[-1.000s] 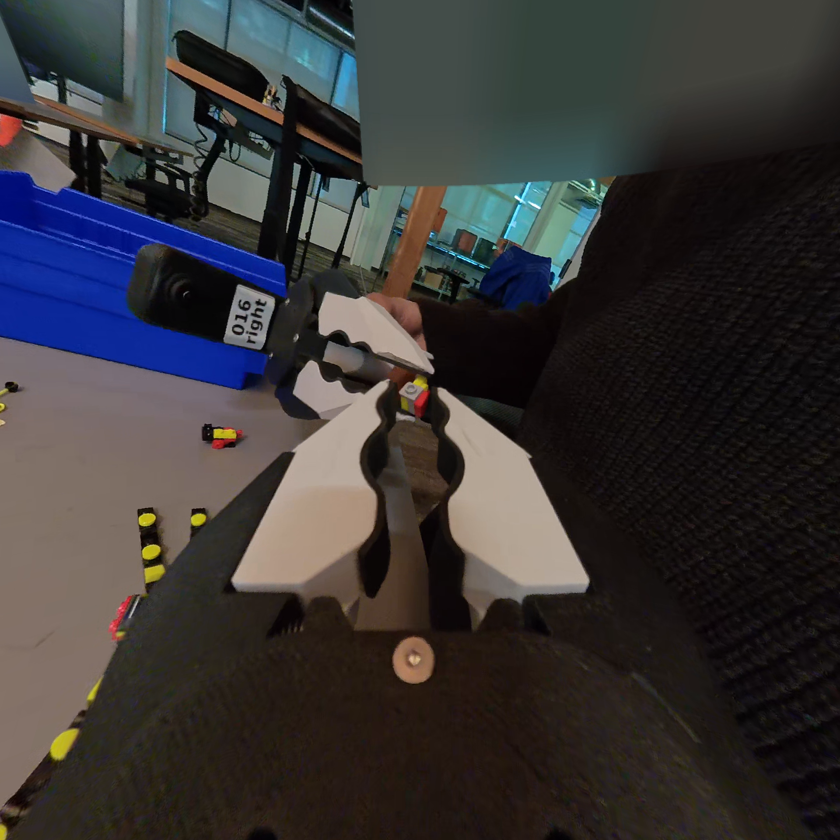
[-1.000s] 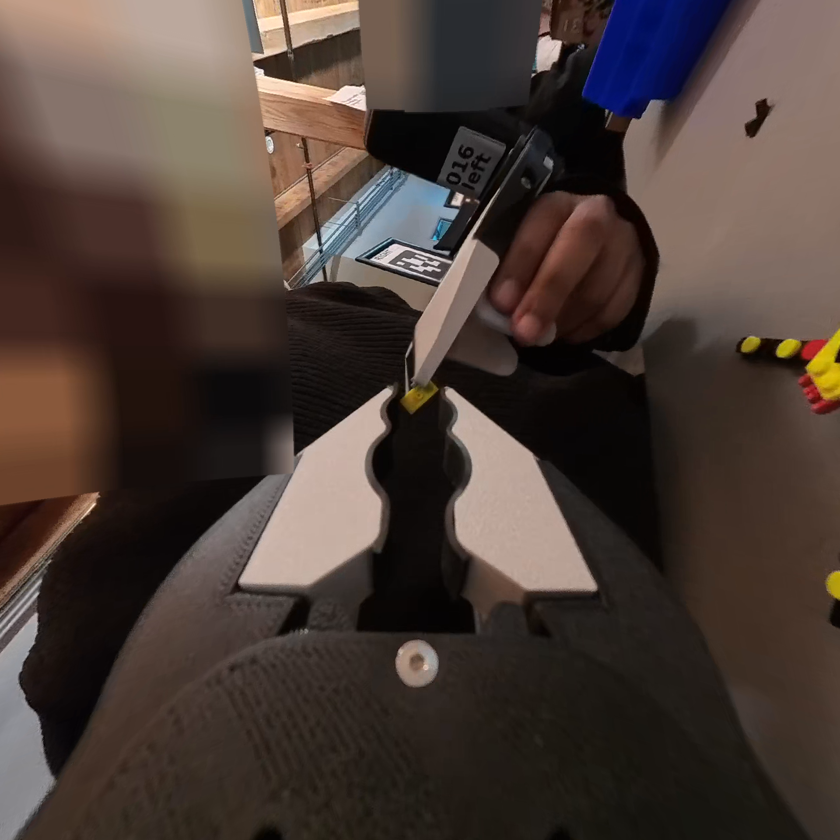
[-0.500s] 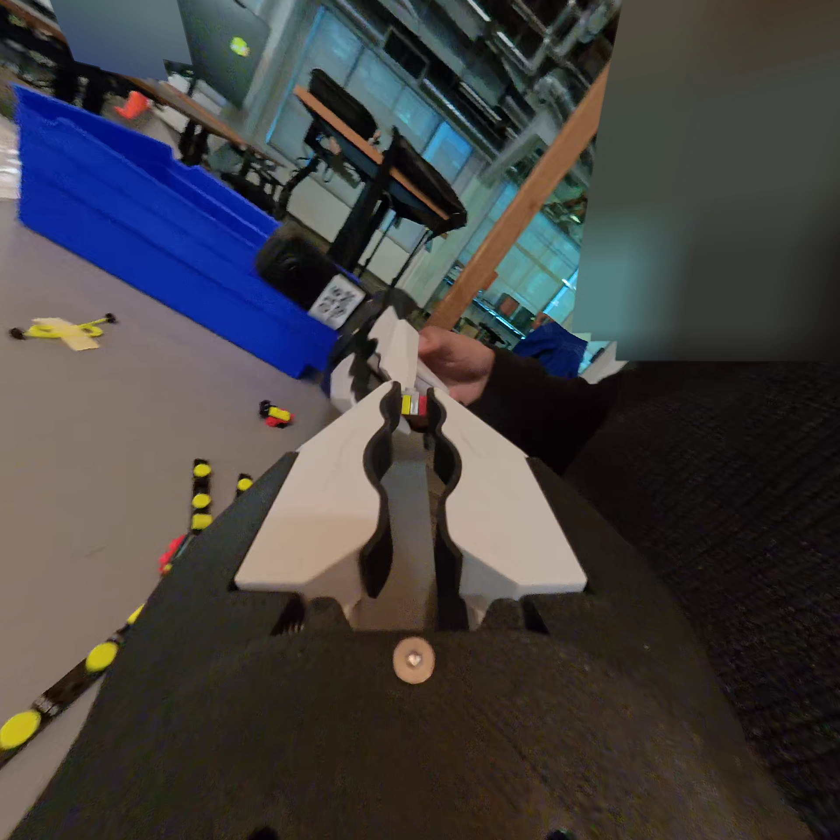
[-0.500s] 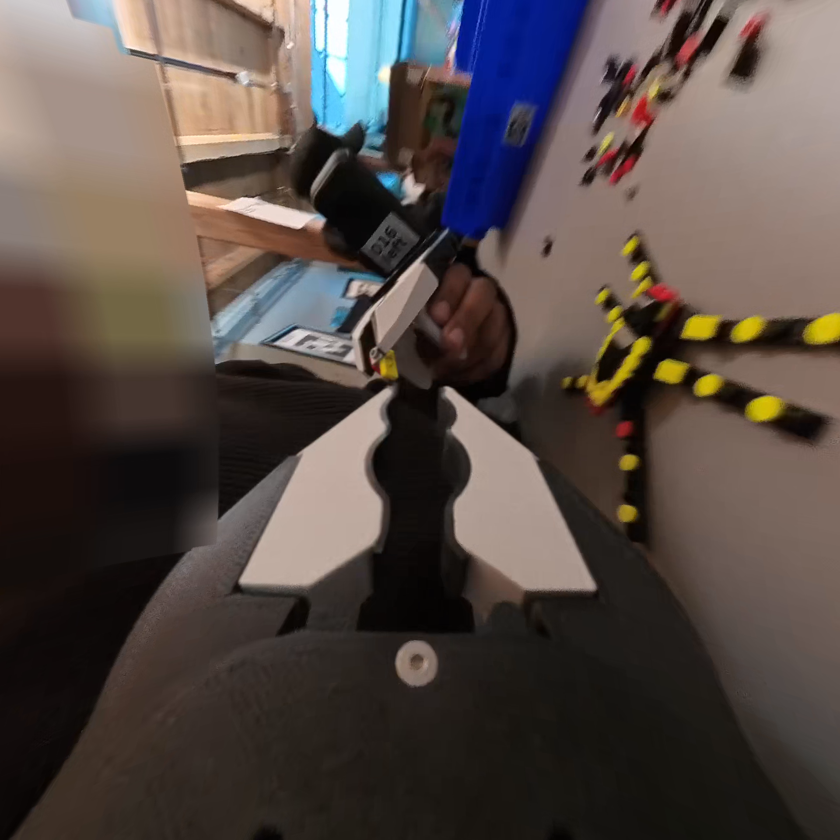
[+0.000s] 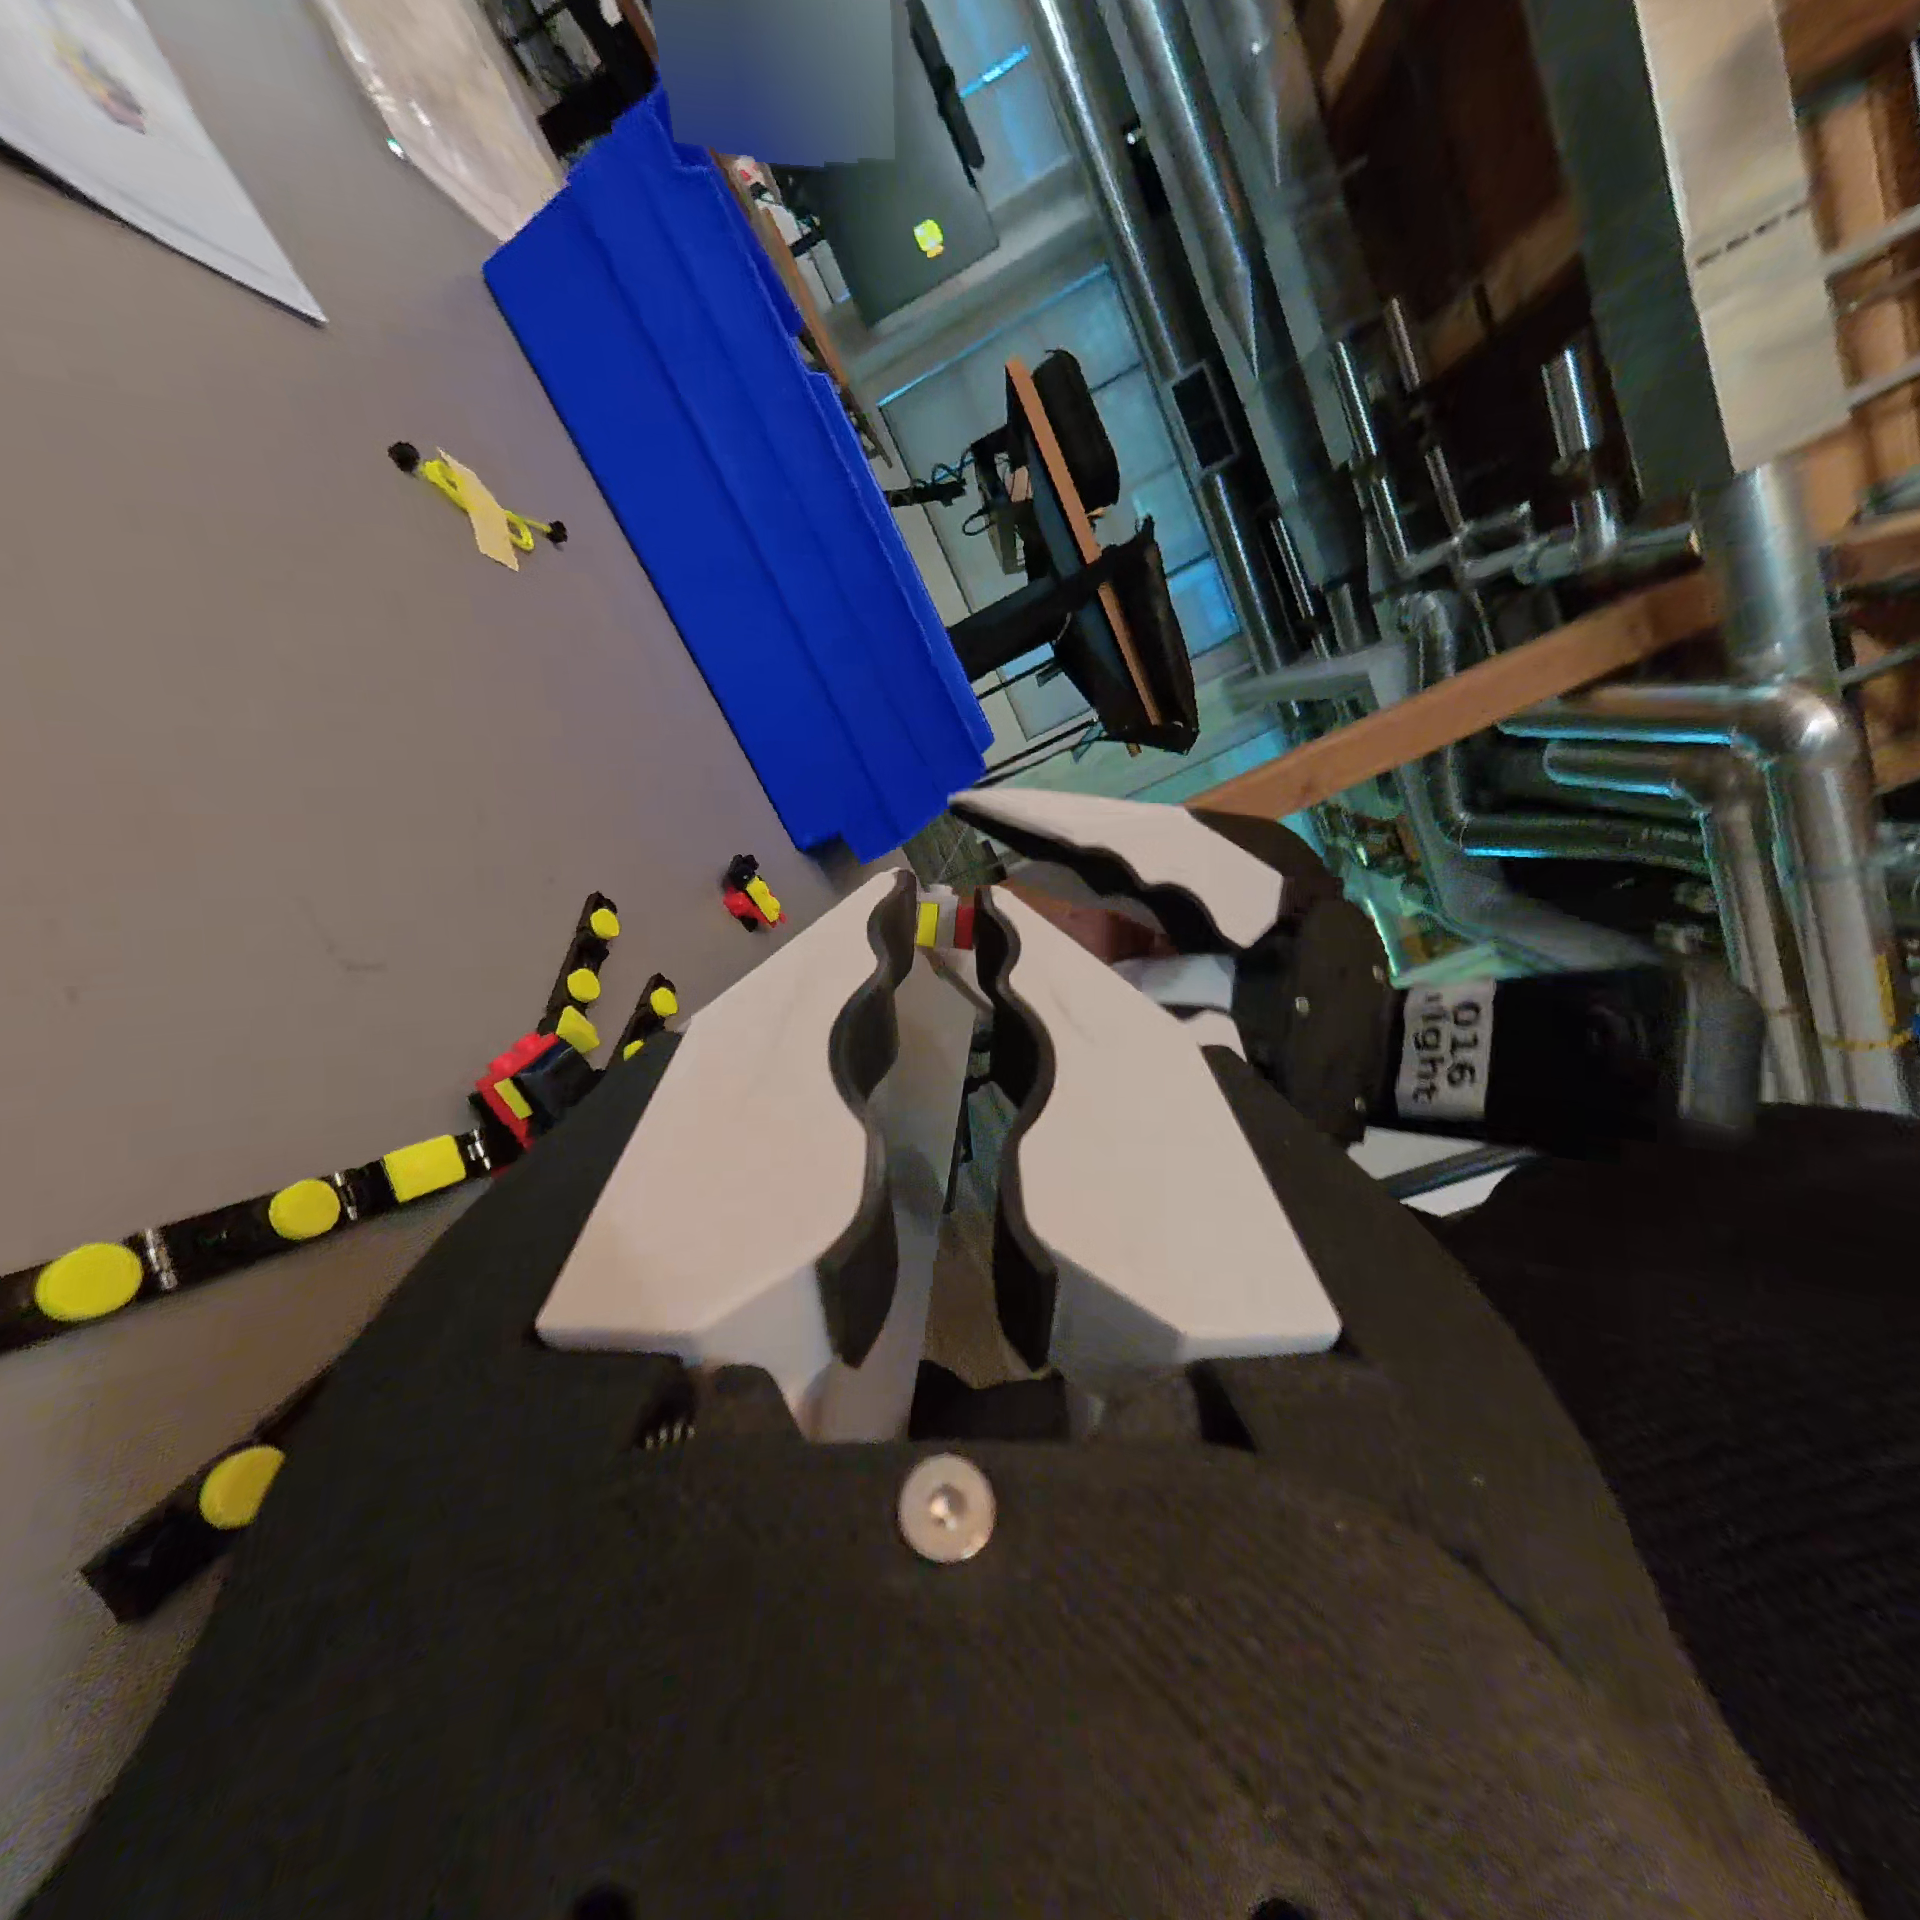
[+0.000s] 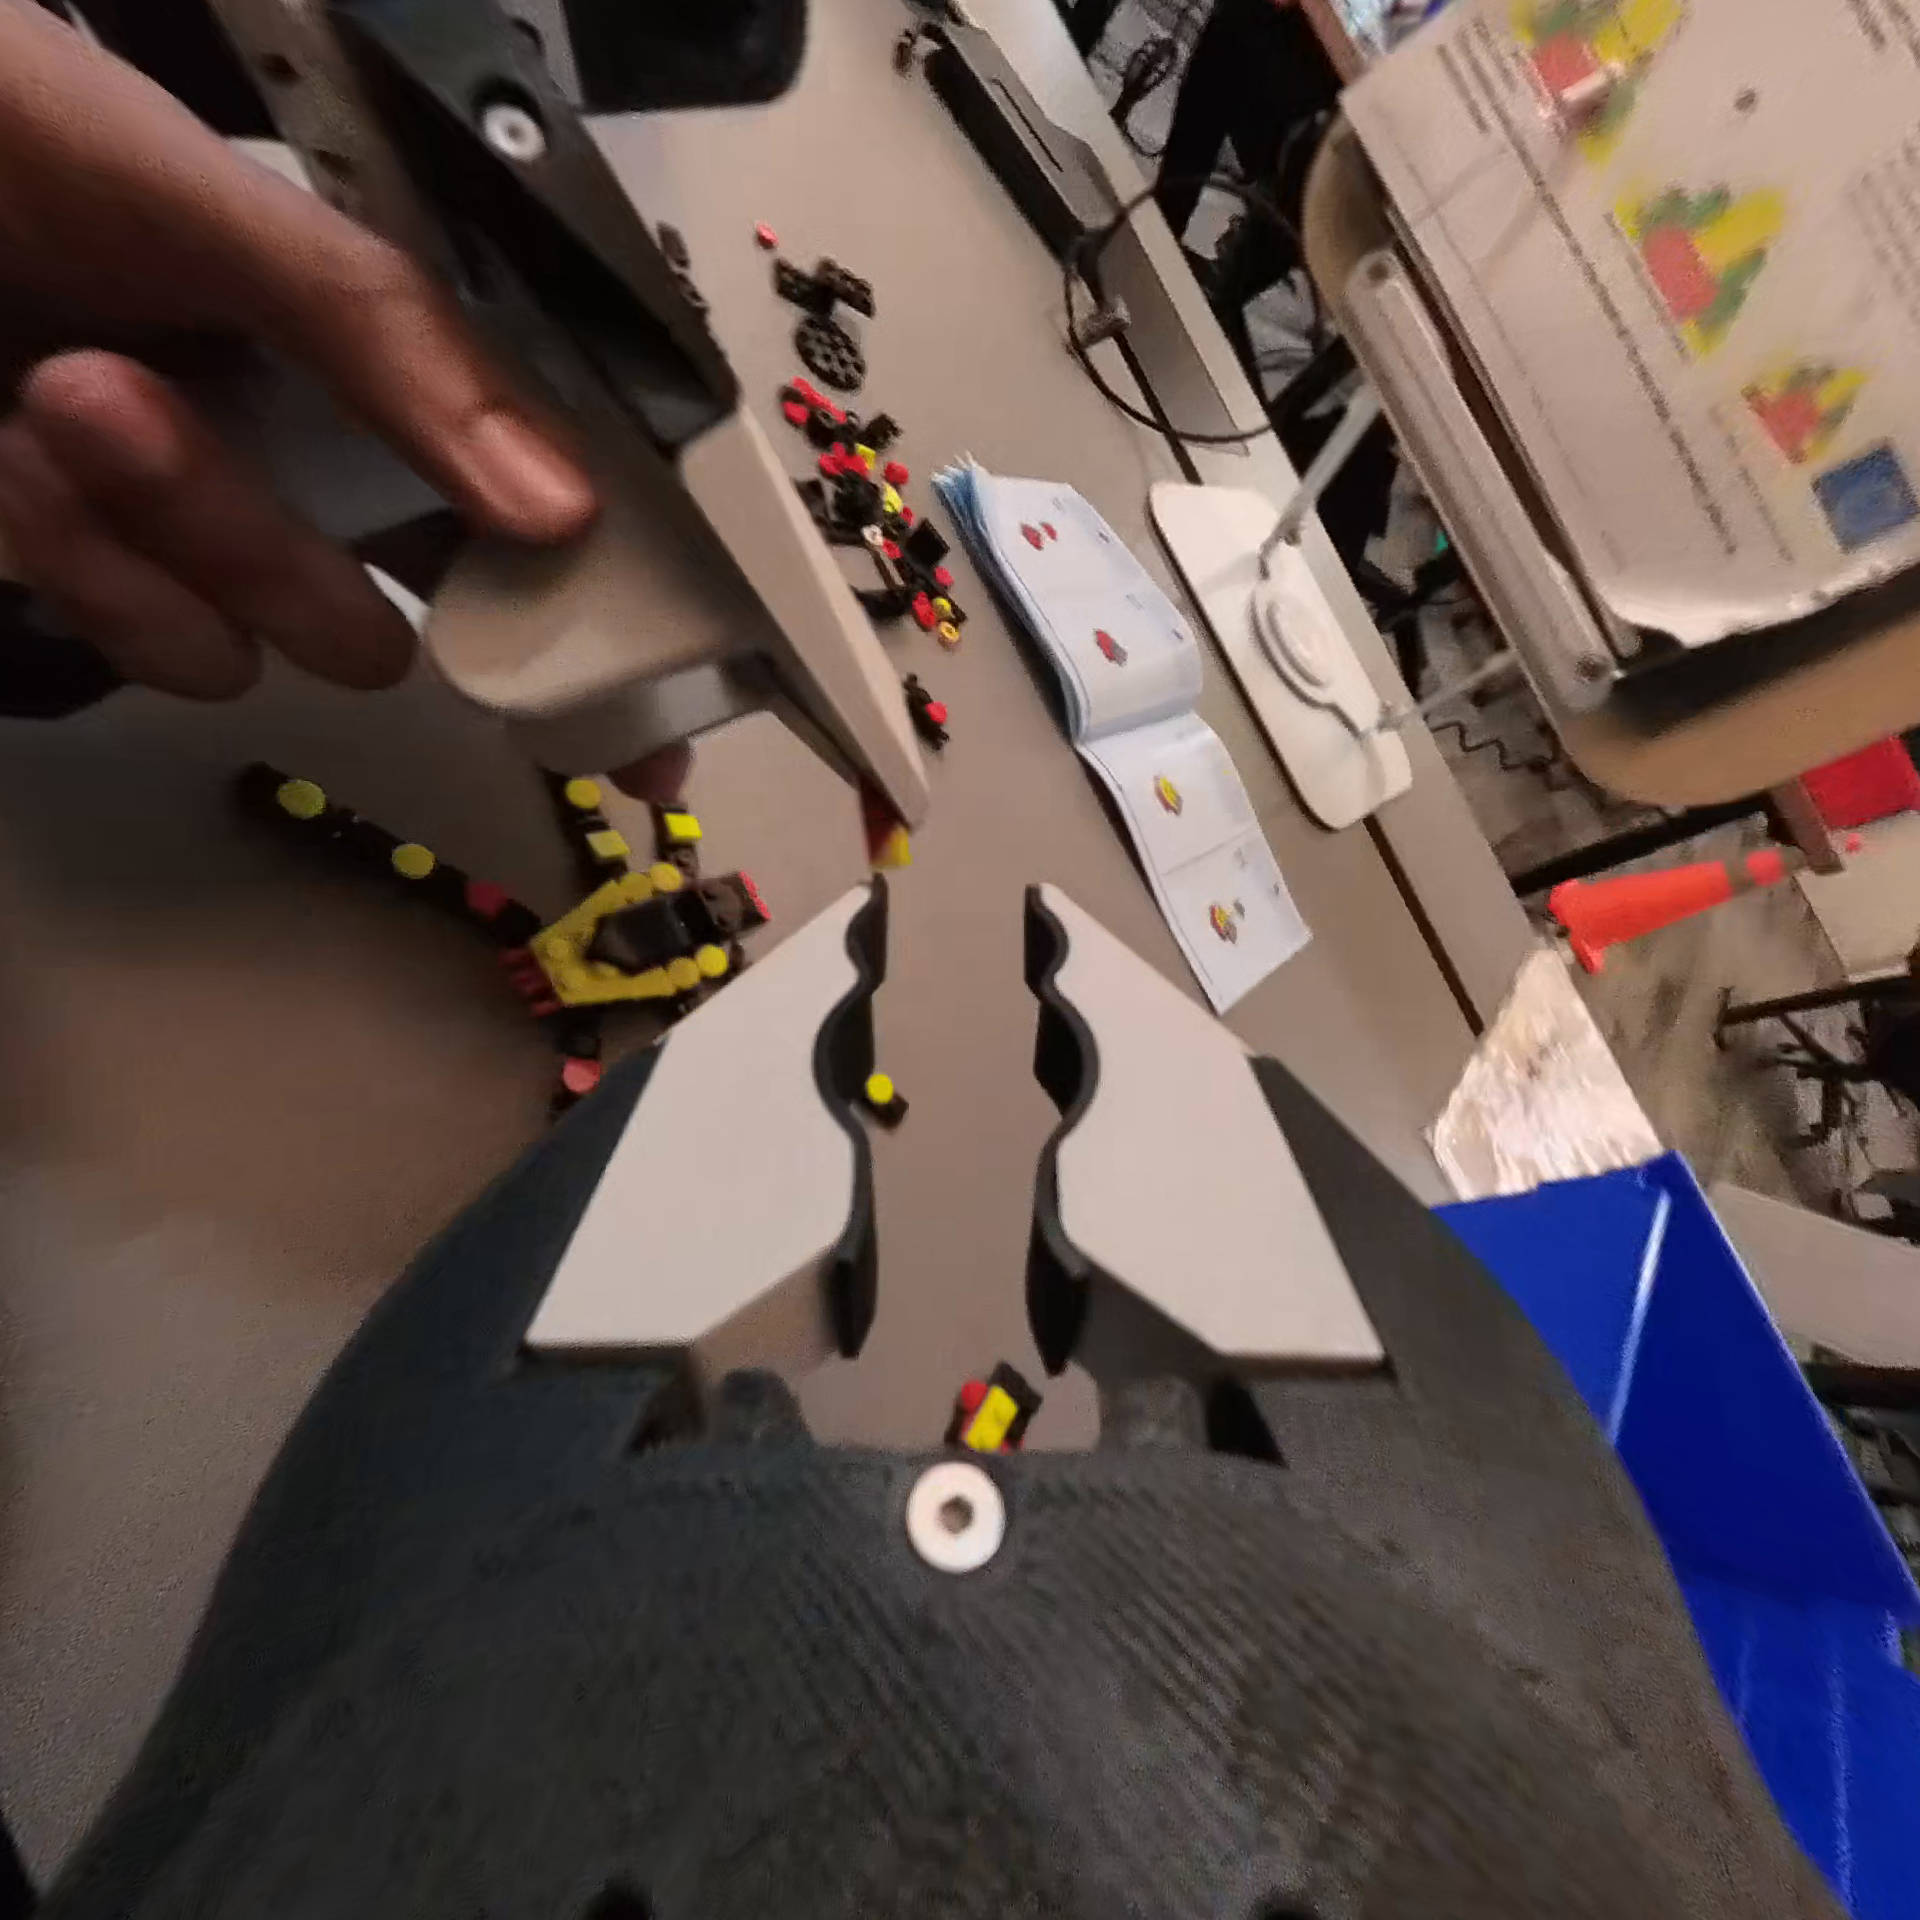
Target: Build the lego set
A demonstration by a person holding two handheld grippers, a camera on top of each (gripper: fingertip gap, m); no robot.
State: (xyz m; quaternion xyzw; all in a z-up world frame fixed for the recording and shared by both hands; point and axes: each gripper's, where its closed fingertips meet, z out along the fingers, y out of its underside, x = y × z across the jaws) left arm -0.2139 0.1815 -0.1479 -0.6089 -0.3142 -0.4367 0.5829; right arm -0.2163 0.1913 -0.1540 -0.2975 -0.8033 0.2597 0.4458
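My left gripper [image 5: 945, 920] is shut on a small yellow, white and red lego piece [image 5: 943, 923], held in the air above the grey table. It also shows in the right wrist view [image 6: 888, 831], with the piece [image 6: 889, 844] at its tips. My right gripper [image 6: 951, 894] is open and empty, just below the left one's tips; it shows in the left wrist view [image 5: 1039, 831] beside them. The black and yellow lego build [image 6: 634, 935] lies on the table [image 6: 987, 675] to the left, with long studded arms [image 5: 260, 1226].
A blue bin [image 5: 727, 499] stands at the table's far side and also shows in the right wrist view [image 6: 1714, 1403]. An open instruction booklet [image 6: 1122, 707] and a pile of loose bricks [image 6: 873, 488] lie ahead. Small pieces [image 6: 992, 1408] sit under my right gripper.
My right gripper has opened and pulled away from the small piece, swinging over the table. My left gripper keeps hold of the piece and has rolled sideways.
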